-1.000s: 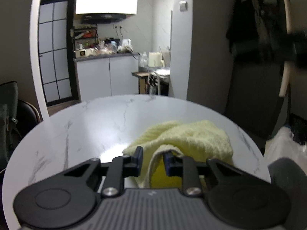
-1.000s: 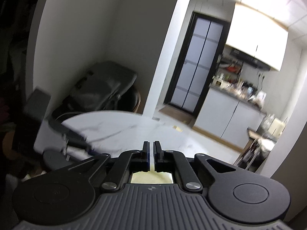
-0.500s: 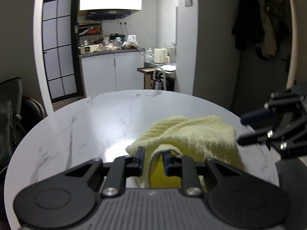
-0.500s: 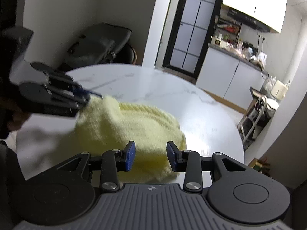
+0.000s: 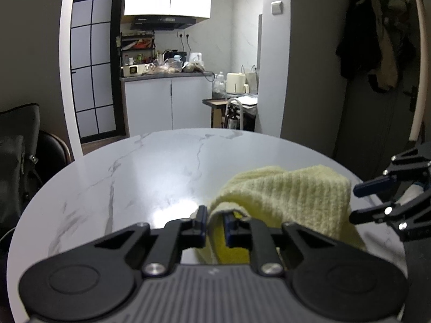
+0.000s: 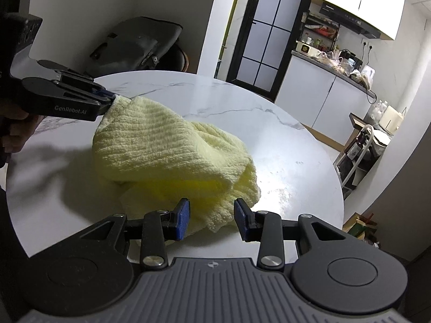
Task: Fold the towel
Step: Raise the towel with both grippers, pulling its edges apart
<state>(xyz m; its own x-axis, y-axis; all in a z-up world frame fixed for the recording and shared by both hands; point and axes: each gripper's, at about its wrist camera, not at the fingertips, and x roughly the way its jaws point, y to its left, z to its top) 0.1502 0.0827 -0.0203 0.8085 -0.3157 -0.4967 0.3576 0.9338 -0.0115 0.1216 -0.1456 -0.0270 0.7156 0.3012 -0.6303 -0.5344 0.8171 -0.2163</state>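
A small home is showing here: behind the round marble table (image 5: pixel 150 167) a kitchen nook is opening up, with white cabinets (image 5: pixel 167 105), a cluttered counter (image 5: pixel 164 73) and a range hood (image 5: pixel 163 23) above. Right of the table, coats (image 5: pixel 374 43) are hanging on a door.

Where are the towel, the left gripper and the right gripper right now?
towel (image 6: pixel 161 145): right wrist view, ribbed upper fold.
left gripper (image 6: pixel 111 99): right wrist view, fingertips closing on the towel's corner.
right gripper (image 6: pixel 211 216): right wrist view, gap between open fingertips.
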